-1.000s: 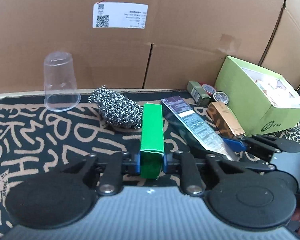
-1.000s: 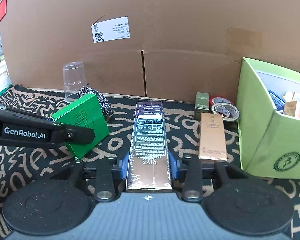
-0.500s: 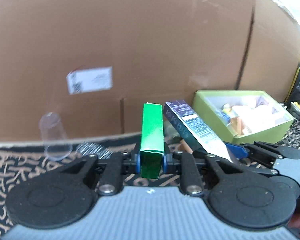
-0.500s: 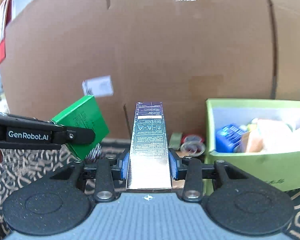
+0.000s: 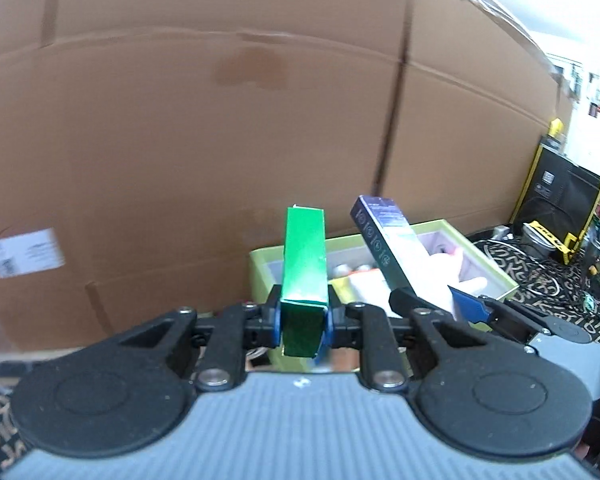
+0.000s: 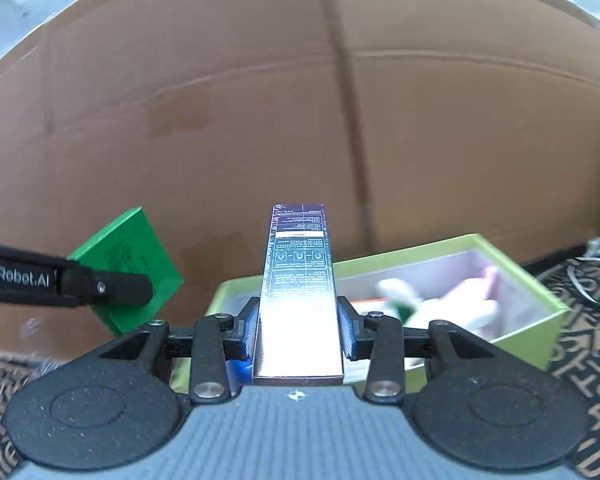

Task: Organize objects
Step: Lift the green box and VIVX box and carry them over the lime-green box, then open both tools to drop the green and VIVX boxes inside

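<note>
Both jaws are closed on boxes. Left gripper [image 5: 302,322] has its jaws squeezed tight on a thin green box [image 5: 304,264], and the blue pads press on its two sides. That box sticks up in the middle of the left view. In the right view the same green box [image 6: 128,268] shows at the left of the frame, with the black finger of the left gripper [image 6: 100,286] across it.

Right gripper [image 6: 299,330] has its jaws part way open and pressed on a long dark box [image 6: 299,280] with small white print. This box points up and away in the middle of the right view. In the left view the dark box [image 5: 388,252] leans at the right of the green one, with the right gripper [image 5: 440,306] under it.

Behind both boxes sits a light green bin [image 6: 520,280], open on top. It shows at the lower right of the right view, and at the middle right of the left view [image 5: 260,264]. White and pink things lie in it, too blurry to name. A big brown cardboard wall [image 6: 260,120] fills the back. A patterned table [image 6: 580,320] shows in the lower corners.
</note>
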`<action>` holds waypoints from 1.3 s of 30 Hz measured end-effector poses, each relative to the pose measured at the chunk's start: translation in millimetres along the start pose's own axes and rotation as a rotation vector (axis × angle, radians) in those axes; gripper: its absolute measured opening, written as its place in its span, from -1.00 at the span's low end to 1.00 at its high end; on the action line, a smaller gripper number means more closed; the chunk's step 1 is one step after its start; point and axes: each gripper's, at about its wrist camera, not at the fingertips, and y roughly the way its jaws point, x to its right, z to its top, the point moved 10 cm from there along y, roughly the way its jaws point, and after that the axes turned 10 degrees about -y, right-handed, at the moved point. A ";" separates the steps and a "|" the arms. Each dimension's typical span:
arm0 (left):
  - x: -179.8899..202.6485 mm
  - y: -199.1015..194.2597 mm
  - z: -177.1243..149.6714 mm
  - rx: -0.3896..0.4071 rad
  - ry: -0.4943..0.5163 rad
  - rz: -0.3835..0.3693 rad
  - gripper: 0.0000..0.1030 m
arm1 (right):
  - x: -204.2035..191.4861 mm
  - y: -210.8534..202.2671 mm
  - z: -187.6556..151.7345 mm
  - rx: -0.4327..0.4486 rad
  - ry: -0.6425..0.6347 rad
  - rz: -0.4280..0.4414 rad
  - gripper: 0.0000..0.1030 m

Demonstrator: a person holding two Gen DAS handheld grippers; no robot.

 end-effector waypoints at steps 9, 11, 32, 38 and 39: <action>65.8 46.4 10.9 -0.007 0.052 -0.057 -0.64 | 73.6 17.0 -1.4 0.007 0.014 -0.166 -0.17; 72.9 57.9 8.3 -0.022 0.047 -0.068 -0.64 | 82.6 22.1 -4.6 0.007 -0.003 -0.199 -0.17; 16.0 47.9 -15.4 0.034 0.023 0.032 0.92 | 76.9 18.6 -19.1 0.026 -0.021 -0.277 0.53; 0.4 9.3 -27.7 0.068 0.053 0.047 1.00 | 38.5 17.0 -17.2 0.041 -0.094 -0.214 0.69; -4.7 2.4 -31.8 0.068 0.056 0.056 1.00 | 30.8 16.7 -17.4 0.043 -0.107 -0.200 0.73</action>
